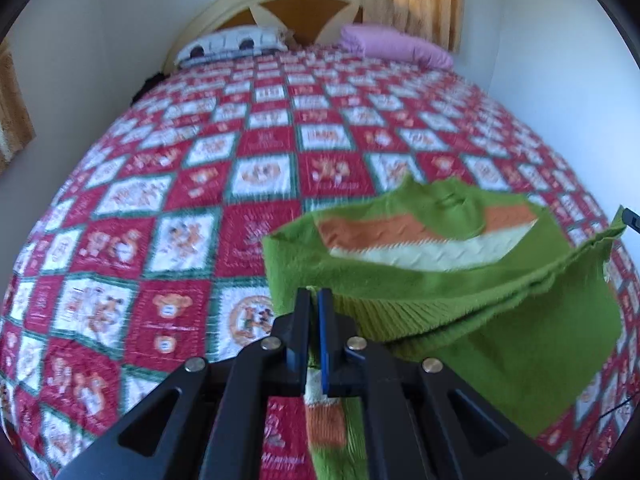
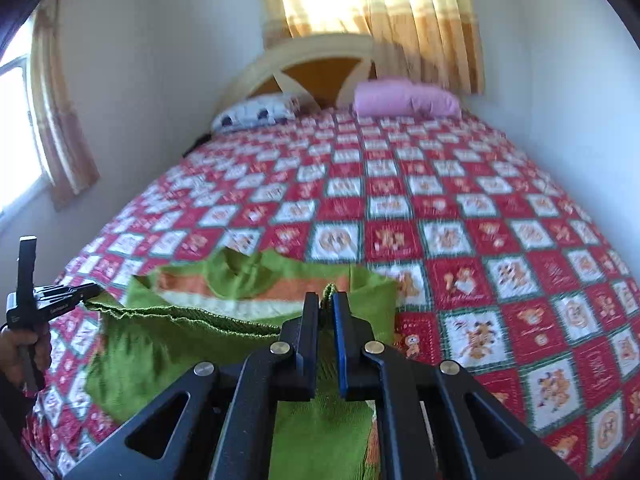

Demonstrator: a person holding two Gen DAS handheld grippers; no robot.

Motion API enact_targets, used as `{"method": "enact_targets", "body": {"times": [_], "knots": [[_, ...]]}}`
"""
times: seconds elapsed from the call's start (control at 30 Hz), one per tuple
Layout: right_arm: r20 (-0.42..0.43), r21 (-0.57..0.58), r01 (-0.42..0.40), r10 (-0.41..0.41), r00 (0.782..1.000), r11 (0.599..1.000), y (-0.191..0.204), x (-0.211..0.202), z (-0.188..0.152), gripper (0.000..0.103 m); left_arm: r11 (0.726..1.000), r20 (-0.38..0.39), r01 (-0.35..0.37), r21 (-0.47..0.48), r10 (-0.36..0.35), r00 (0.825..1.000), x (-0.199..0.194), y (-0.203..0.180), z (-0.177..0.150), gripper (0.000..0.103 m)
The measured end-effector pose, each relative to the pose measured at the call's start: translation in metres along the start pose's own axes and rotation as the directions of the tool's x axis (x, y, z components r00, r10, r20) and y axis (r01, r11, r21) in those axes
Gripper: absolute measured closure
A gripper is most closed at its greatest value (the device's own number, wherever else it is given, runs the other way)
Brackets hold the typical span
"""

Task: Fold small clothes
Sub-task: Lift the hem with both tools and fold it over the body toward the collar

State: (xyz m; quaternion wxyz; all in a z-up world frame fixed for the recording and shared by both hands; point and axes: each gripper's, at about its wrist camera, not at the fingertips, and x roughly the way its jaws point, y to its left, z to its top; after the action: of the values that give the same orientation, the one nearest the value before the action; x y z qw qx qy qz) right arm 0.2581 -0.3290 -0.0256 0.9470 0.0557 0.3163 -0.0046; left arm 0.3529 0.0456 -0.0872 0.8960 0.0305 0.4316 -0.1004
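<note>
Quilt [image 1: 160, 208] pattern motion-blurred, sweater [image 1: 440, 280] hem hidden between left claw [image 1: 315, 300] fingers, right claw [image 1: 630, 218] cut off.

Your left gripper [image 1: 315, 296] has its jaws nearly together, pinching green knit fabric between the pads; cloth hangs down below the jaws. Your right gripper [image 2: 326, 300] is also clamped, with a green hem corner poking up between the fingertips. In the right wrist view, the left gripper shows at far left, level, your hand [image 2: 18, 350] wrapped around its handle.
</note>
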Motion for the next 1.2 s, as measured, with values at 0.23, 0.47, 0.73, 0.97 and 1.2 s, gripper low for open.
{"method": "enact_targets", "body": {"times": [0.23, 0.47, 0.73, 0.97, 1.2], "knots": [[-0.097, 0.05, 0.049, -0.044, 0.994, 0.998, -0.031, 0.072, -0.009, 0.063, 0.997, 0.048, -0.063, -0.036, 0.064, 0.997, 0.003, 0.013, -0.003, 0.036], [-0.116, 0.045, 0.046, -0.041, 0.992, 0.998, -0.045, 0.078, -0.019, 0.046, 0.999, 0.089, -0.046, -0.015, 0.047, 0.995, 0.003, 0.021, -0.005, 0.028], [-0.218, -0.01, 0.027, -0.029, 0.976, 1.0, -0.042, 0.105, -0.029, 0.046, 0.998, -0.006, 0.02, 0.051, -0.02, 1.0, 0.053, -0.017, -0.003, 0.068], [-0.192, -0.177, 0.075, -0.109, 0.975, 0.981, -0.019, 0.1, -0.032, 0.099, 0.998, 0.054, 0.044, 0.049, -0.047, 0.997, 0.027, -0.016, 0.005, 0.097], [-0.061, -0.167, 0.097, -0.109, 0.992, 0.981, -0.012, 0.074, 0.01, 0.099, 0.999, 0.123, 0.031, 0.029, -0.035, 0.992, 0.011, -0.005, 0.035, 0.097]]}}
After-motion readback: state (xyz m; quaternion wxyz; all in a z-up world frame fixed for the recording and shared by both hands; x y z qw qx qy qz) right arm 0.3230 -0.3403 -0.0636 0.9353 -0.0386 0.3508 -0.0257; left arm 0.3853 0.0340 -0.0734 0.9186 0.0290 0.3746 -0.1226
